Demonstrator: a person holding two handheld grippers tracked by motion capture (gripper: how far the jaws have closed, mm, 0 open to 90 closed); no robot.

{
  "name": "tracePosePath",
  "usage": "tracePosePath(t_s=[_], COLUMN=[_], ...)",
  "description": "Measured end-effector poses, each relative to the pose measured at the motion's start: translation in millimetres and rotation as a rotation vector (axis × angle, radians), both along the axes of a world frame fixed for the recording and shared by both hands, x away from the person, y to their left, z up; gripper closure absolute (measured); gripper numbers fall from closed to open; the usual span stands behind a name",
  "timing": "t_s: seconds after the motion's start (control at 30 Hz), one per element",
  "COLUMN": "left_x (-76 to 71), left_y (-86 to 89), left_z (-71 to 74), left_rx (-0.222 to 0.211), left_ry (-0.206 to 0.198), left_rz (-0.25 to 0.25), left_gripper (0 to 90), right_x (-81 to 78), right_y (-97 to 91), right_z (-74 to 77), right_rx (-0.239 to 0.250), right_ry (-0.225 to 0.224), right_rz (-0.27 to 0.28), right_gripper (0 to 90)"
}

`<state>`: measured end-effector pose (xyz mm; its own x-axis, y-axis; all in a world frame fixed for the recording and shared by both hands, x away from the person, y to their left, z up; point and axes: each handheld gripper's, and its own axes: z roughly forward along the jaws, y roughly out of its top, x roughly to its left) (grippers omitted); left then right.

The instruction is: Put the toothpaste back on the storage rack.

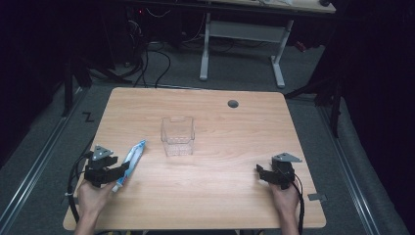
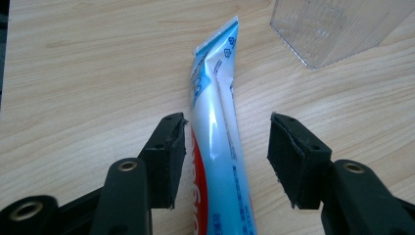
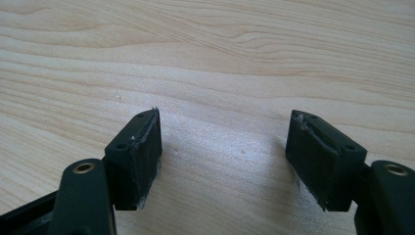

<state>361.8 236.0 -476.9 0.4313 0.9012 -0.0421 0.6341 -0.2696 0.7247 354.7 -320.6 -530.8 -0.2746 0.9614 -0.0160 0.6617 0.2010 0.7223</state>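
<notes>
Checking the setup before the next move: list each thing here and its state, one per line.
toothpaste tube: lying flat on the table, between the left jaws, not clamped.
clear container: upright, open-topped, empty.
left gripper: jaws open around the tube, a gap showing on one side.
right gripper: jaws open, nothing between them.

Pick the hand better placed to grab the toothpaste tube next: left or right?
Left. The left gripper already straddles the white-and-blue plastic toothpaste tube, one pad at its side, the other a gap away. The right gripper rests open over bare wooden table, far across from the tube.
</notes>
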Motion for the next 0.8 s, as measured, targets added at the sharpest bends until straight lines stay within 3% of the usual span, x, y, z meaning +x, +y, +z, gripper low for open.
tracePosePath(t_s=[0.3,0.53,0.8], left_x=[15.8,25.3,36.7], left_y=[-10.6,-17.3,-23.5], left_z=[0.4,1.9,1.9], left_rx=[0.038,0.068,0.104], left_ry=[0.032,0.024,0.046], left_rz=[-0.004,-0.002,-0.004], left_gripper=[46.1,45.9,45.5], right_x=[0.0,0.0,0.1], right_y=[0.0,-0.1,-0.1], right_z=[0.0,0.0,0.0], right_rx=[0.001,0.000,0.001], right_ry=[0.000,0.000,0.001], right_rz=[0.000,0.000,0.000], right_gripper=[29.5,29.6,29.5])
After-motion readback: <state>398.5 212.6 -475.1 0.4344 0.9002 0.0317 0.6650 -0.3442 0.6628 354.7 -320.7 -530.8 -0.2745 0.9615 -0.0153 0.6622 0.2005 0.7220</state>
